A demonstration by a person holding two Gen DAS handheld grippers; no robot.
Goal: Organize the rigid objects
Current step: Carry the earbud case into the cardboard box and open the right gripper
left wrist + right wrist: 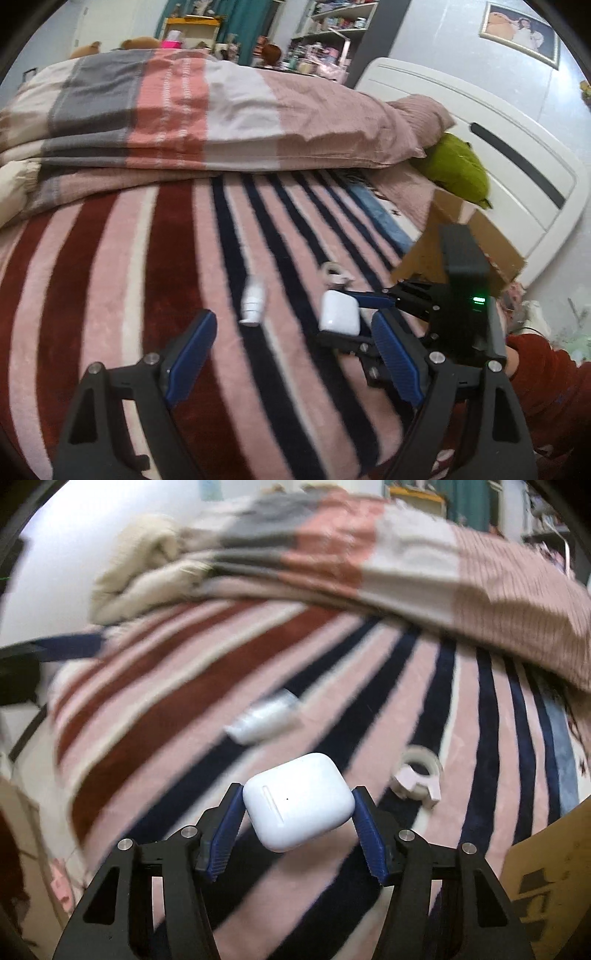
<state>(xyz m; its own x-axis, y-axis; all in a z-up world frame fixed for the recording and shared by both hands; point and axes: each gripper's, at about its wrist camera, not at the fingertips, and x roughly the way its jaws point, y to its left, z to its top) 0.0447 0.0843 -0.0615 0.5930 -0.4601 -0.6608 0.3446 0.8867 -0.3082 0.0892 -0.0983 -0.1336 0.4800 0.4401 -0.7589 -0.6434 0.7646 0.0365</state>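
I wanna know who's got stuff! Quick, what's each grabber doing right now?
Left gripper: open, holding nothing.
Right gripper: closed on the white earbud case.

Small white bottle (264, 718) smeared by motion blur, cardboard box (550, 878) cut off at frame edge — folded quilt (369, 550) blurred too.
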